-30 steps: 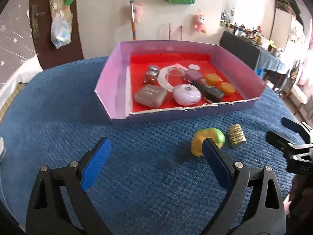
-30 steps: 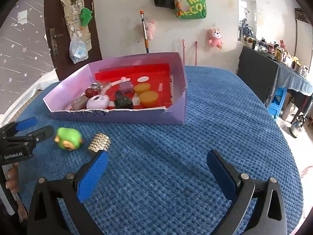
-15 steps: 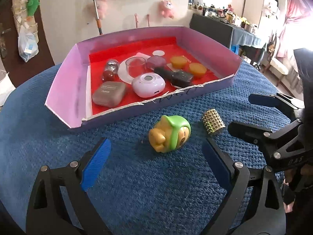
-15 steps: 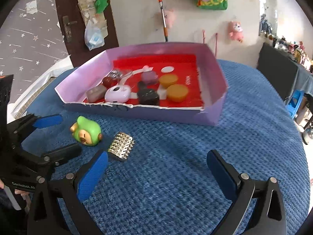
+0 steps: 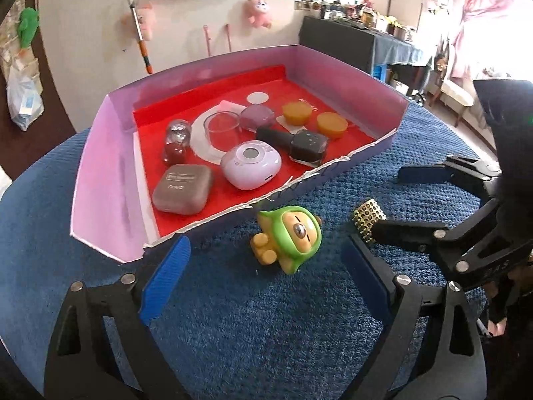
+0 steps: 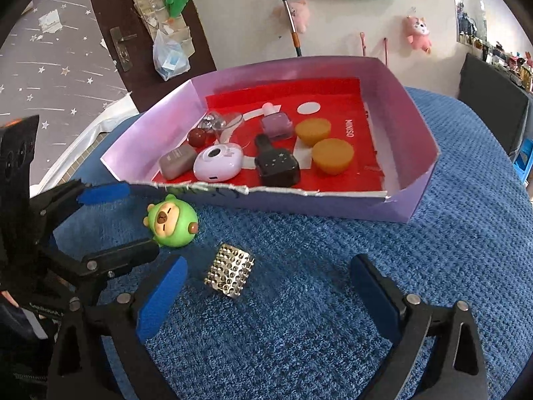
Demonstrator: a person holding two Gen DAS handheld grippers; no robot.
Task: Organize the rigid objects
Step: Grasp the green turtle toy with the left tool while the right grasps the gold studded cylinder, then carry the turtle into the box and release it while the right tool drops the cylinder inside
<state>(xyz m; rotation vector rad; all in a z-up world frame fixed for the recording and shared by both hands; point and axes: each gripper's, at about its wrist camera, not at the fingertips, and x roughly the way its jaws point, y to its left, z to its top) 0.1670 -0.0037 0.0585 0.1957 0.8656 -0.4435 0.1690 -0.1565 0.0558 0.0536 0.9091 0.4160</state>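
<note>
A green bear toy and a studded gold cylinder lie on the blue cloth just in front of a purple box with a red floor. The box holds several small items. My left gripper is open, its jaws on either side of the green toy without touching it. My right gripper is open, its jaws astride the gold cylinder, a little short of it.
The round table has a blue knit cloth. Inside the box are a grey case, a white round device, a black bottle, a purple bottle, two orange cups and a glass. A wall and a door stand behind.
Both grippers have moved forward toward the box. The green toy now lies between the left jaws and the gold cylinder between the right jaws. Both stay open.
</note>
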